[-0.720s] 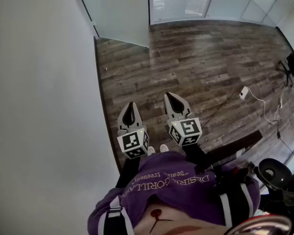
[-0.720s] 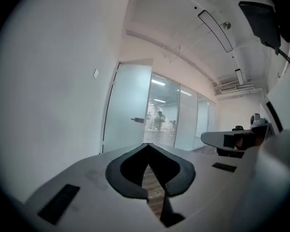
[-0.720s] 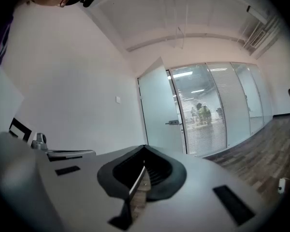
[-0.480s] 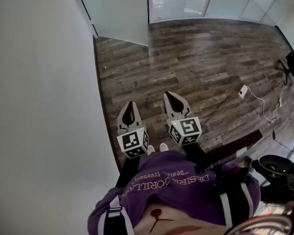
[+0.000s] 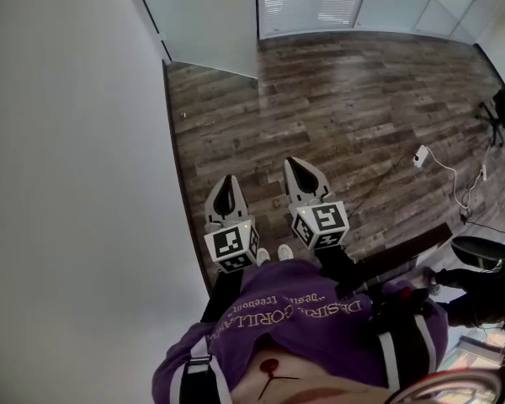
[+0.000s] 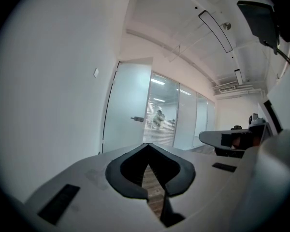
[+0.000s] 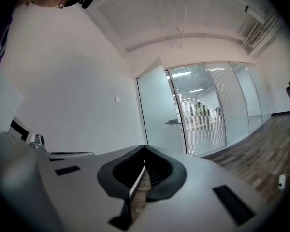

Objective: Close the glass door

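Head view: my left gripper (image 5: 227, 183) and right gripper (image 5: 299, 168) have jaws shut and empty, glass door (image 5: 206, 19) ajar far left, so my closed tips may skid off the smooth pane when pushing.

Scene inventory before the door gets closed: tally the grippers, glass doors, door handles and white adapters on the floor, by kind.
Grippers: 2 (left gripper, right gripper)
Glass door: 1
Door handle: 1
White adapter: 1
Total: 5
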Tool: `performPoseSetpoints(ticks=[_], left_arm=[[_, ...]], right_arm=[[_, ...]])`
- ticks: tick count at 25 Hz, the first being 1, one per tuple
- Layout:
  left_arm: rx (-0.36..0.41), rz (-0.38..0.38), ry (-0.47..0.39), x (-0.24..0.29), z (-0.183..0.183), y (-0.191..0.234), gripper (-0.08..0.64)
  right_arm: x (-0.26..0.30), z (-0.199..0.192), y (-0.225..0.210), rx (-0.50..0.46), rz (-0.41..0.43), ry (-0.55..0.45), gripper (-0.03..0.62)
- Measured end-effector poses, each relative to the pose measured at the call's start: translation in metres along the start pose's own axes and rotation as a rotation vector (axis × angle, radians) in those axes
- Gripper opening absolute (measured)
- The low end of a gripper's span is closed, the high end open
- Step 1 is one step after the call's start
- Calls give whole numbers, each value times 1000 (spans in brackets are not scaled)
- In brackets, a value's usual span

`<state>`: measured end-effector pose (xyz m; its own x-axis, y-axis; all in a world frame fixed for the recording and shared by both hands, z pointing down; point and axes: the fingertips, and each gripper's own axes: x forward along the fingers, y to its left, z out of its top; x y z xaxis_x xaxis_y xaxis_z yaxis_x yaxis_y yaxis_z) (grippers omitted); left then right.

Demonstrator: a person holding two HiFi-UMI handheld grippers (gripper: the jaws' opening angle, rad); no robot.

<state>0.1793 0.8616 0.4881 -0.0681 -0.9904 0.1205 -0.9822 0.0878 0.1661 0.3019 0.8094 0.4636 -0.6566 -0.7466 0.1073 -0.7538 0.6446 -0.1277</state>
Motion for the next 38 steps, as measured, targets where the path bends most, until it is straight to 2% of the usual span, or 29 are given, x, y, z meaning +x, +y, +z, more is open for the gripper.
performPoseSetpoints(ticks=[15,21,30,38], left_arm=[[-36,1,45,6,-19,23,2],[-36,26,29,47,-5,28,2],[-24,27,10,125,14,6,2],[-24,74,10,161,19,0,2]], right_arm=[[15,-7,-4,7,-66,5,-11],[52,5,-25,6,-40,0,-11],[113,26,-74,-5,7,2,-11],[147,32,-103,-4,51,21,-11]])
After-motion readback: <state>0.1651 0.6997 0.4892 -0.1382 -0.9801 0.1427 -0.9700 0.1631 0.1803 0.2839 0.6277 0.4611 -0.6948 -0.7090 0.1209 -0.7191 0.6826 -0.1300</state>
